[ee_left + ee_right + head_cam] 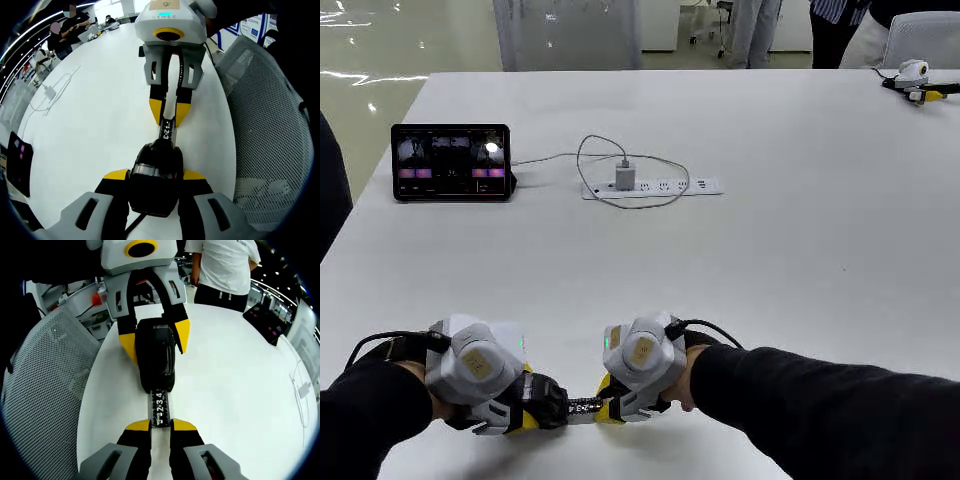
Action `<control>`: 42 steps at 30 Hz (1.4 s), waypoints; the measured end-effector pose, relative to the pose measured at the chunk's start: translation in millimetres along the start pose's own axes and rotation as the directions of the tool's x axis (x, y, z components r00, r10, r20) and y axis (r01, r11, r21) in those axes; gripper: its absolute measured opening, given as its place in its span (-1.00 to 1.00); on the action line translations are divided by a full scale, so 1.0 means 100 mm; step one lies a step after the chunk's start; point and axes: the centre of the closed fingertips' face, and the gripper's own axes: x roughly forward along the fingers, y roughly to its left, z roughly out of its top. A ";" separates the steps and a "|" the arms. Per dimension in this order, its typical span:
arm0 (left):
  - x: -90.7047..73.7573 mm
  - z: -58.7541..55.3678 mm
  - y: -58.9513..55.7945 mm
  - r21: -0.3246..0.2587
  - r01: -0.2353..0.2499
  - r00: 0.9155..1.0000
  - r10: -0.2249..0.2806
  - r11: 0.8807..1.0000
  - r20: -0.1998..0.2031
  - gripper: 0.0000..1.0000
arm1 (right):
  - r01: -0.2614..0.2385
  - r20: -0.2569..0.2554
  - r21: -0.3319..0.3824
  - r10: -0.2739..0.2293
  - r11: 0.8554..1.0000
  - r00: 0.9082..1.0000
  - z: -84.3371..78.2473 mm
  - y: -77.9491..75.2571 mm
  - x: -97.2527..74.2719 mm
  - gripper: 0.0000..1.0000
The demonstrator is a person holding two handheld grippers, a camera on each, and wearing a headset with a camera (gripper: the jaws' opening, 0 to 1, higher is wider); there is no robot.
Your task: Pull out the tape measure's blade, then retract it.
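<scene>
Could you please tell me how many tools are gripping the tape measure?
2: the left tool holds the case, and the right tool pinches the blade.

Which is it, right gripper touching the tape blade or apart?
Touching. The right gripper view shows the right gripper shut on the blade, its yellow-tipped jaws pinching the end.

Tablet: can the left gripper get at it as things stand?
Probably not yet. The left gripper is shut on the tape case, whose blade the right gripper pinches, and the tablet lies far across the table.
</scene>
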 end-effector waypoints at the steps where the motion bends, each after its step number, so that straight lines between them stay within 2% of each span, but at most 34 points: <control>1: 0.00 0.00 0.00 0.002 0.002 1.000 -0.002 1.000 -0.001 -0.36 | 0.000 -0.001 0.001 0.000 1.000 1.000 -0.01 0.00 0.00 -0.82; 19: 0.01 -0.01 0.00 0.003 0.000 1.000 0.000 1.000 -0.001 -0.36 | 0.002 -0.015 0.012 -0.002 1.000 1.000 -0.13 0.00 -0.08 -0.82; 42: 0.03 0.01 -0.02 0.009 -0.002 1.000 0.002 1.000 0.003 -0.36 | 0.013 -0.030 0.039 -0.012 0.999 0.999 -0.36 0.01 -0.27 -0.82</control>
